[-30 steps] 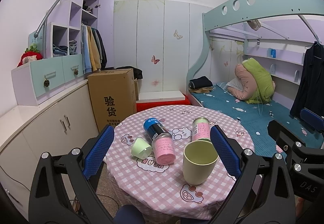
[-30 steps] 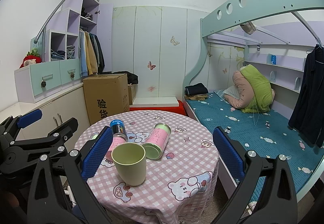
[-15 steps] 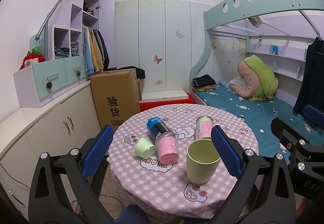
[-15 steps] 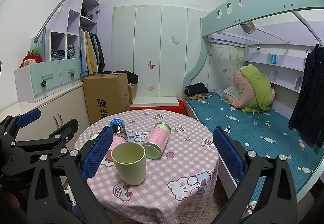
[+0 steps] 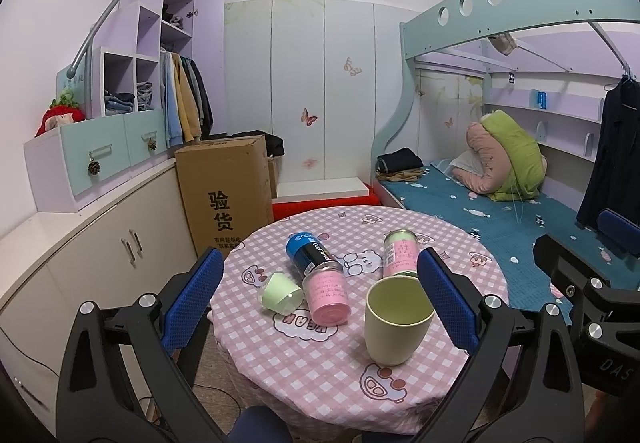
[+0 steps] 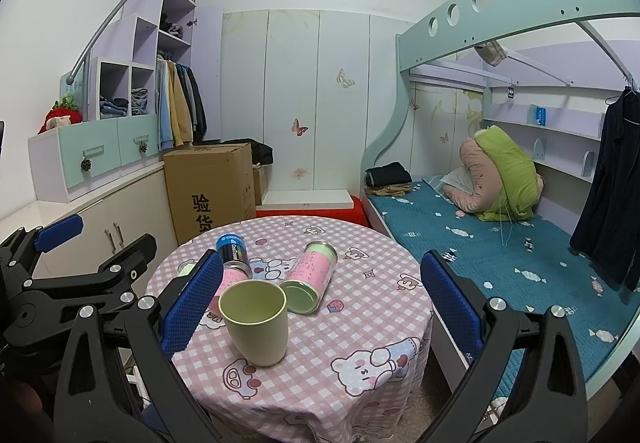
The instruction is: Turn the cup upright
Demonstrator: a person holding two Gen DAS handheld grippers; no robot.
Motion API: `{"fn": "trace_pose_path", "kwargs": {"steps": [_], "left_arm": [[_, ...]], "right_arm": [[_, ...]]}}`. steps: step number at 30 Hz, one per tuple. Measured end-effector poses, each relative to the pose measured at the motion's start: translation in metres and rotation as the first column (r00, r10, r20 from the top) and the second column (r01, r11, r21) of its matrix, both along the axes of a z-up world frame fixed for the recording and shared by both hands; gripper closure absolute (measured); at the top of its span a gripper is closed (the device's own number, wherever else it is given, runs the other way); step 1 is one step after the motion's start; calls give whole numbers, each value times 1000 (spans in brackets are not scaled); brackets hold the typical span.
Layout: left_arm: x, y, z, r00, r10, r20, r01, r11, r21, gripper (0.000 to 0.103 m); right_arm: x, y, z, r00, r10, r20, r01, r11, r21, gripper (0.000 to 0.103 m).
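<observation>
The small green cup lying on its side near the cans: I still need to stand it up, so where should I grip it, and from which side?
Grip the small green cup across its tapered wall, about midway along, coming down from above with the left gripper, which is nearer. Its mouth faces the near table edge, and the pink can lies close on its right, so set the jaws across the cup's axis, clear of that can.
</observation>
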State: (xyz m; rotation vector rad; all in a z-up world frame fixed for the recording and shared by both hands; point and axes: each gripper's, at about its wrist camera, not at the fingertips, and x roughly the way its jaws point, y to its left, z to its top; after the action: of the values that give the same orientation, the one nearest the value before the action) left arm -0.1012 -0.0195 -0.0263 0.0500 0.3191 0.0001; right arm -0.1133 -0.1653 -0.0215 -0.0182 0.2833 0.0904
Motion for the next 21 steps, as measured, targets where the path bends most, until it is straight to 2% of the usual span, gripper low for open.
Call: {"fn": "trace_pose_path", "kwargs": {"steps": [21], "left_arm": [[-2, 0, 3, 1000, 3, 9, -3, 1000, 7, 6]], "right_arm": [[0, -1, 0, 1000, 1, 0, -1, 1000, 3, 8]]}}
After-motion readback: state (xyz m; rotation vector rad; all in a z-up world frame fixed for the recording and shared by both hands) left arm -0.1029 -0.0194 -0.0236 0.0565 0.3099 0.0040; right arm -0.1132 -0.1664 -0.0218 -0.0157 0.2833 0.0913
